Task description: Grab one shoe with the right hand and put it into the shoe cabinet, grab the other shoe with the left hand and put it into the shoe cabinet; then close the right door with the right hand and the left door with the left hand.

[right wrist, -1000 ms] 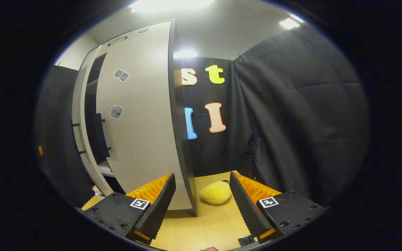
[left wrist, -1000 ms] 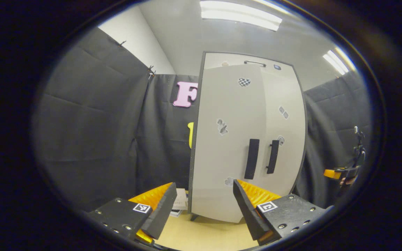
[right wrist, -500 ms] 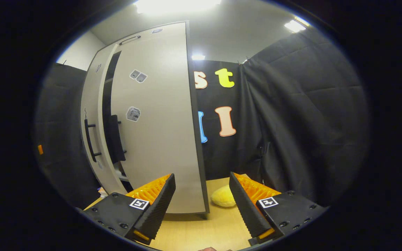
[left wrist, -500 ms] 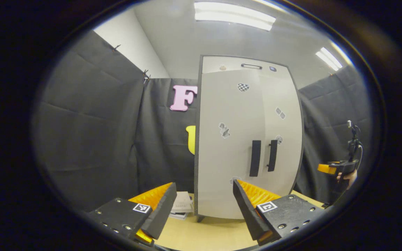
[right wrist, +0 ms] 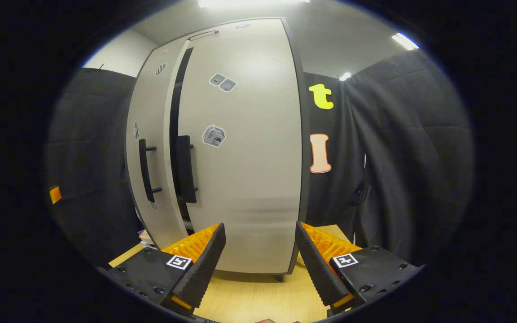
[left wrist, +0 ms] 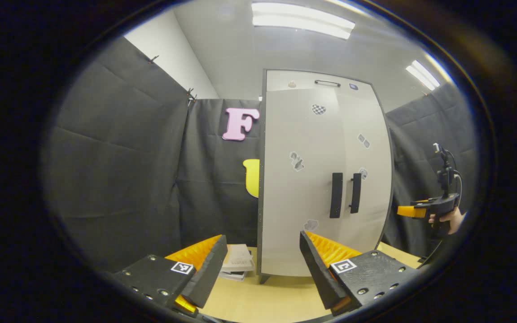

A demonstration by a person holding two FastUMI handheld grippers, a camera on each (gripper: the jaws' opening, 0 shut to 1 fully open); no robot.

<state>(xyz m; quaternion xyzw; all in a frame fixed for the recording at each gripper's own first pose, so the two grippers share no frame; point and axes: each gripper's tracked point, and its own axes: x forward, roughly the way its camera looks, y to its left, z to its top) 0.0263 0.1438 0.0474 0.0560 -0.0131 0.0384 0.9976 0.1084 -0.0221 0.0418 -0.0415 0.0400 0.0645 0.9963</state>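
Presently the shoe cabinet is seen in the left gripper view with both doors drawn nearly flush; in the right gripper view a dark slit is seen between the left door and the right door, so full closure is not confirmed for either. Shoes are not visible outside the cabinet; they are judged to be stowed inside, though the interior cannot be checked. The left gripper is held with fingers spread apart, nothing between them, pointed at the cabinet front from a standoff, approx. level with its base. The right gripper is likewise held apart and empty, near the right door's lower edge but not touching it; it is also seen at the far right of the left gripper view, held by a hand. A stack of booklets lies on the wooden floor beside the cabinet. Task status, as judged: shoe placement done, door closing nearly done. Remaining: a final push on each door, w/ contact on the panel or the handles, to seat them flush.
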